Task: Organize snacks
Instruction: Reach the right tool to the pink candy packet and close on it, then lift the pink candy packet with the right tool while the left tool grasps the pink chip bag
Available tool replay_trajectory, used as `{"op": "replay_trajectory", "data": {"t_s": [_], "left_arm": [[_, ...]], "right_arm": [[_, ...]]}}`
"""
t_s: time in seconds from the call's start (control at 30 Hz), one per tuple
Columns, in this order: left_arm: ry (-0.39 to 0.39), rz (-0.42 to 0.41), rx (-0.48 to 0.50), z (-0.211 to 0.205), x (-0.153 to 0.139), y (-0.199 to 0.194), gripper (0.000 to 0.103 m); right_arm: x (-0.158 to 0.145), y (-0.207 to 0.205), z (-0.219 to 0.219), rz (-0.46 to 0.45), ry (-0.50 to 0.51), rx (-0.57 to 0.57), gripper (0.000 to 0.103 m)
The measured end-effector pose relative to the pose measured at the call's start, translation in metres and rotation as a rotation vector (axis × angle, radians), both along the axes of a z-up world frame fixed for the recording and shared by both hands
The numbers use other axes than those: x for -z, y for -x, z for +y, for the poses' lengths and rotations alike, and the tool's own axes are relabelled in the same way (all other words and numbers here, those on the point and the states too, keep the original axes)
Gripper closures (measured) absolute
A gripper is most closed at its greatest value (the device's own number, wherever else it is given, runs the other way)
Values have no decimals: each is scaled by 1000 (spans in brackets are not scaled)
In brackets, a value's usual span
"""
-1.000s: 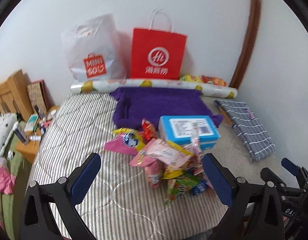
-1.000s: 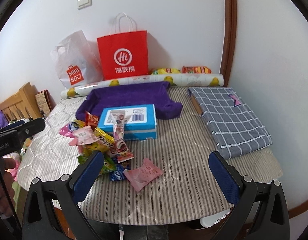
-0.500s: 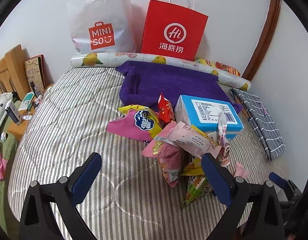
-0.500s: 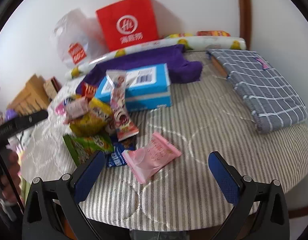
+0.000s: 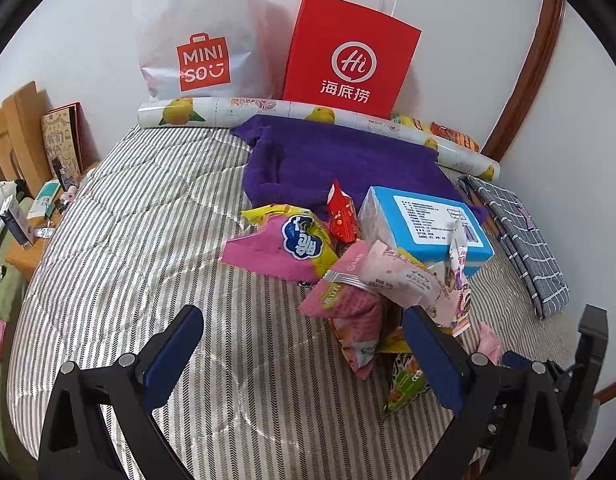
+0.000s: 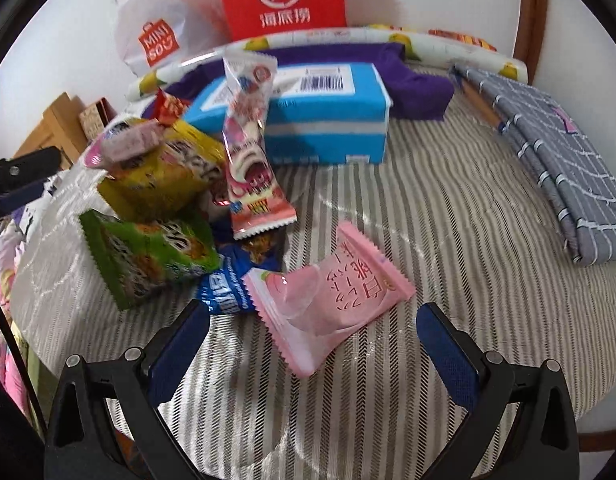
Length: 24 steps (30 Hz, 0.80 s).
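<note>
right wrist view showed the right gripper (image 6: 311,344) spread wide and empty, just short of a pink packet (image 6: 327,300) lying apart from the snack pile (image 6: 168,200), near the front edge of the striped bed (image 6: 447,220). the left gripper (image 5: 304,354) was likewise spread and empty. recommended: straddle the packet's short sides, descend flat, close gently.

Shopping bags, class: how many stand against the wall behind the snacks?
2. The white plastic bag stands at the back left; the red paper bag stands beside it on the right, both behind the fruit-print roll. Nothing suggests a hidden third.
</note>
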<state>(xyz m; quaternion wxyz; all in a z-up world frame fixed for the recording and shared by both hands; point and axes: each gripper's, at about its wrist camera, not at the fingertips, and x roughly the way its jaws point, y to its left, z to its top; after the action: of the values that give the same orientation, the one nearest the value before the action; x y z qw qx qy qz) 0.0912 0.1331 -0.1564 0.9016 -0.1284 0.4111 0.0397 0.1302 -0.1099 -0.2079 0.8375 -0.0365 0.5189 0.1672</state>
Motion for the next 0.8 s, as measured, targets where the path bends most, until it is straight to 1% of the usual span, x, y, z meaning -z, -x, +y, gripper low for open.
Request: {"op": "replay_trajectory", "data": {"t_s": [0.07,0.1,0.17,0.27,0.33,0.37,0.43,0.57,0.6,0.63,0.73,0.8], "left_arm": [[4,2,3,1,3,0,3],[7,3,6,2,4,0,3],[15,8,12,2,7,0,3],[20,11,20,2,11,0,3],[21,15,25,2,13,-1,3],[21,15,26,3,13,-1,3],[23,12,28,4,14,-1,3],[30,10,25,7,13,0,3],[32,10,24,7,13,0,3],[35,10,23,8,13,1,3],[35,8,22,9,13,2,3],[34,7,19,10,13,3,3]], "right_arm": [[6,-2,1,6,9,1,3],[5,-1,1,-13,9,0,4],[5,-1,1,-19,8,-1,4],[5,0,2,-37,-1,-6,8],[4,3,4,-51,-7,-20,15],[3,3,5,-54,-7,-26,17],[2,4,8,-59,-11,-45,28],[-1,5,13,-76,1,-57,43],[-2,5,12,-85,6,-52,53],[-2,4,11,-83,-4,-47,57],[-2,-1,3,-56,-52,-19,58],[-3,-3,0,-56,-61,-6,60]]}}
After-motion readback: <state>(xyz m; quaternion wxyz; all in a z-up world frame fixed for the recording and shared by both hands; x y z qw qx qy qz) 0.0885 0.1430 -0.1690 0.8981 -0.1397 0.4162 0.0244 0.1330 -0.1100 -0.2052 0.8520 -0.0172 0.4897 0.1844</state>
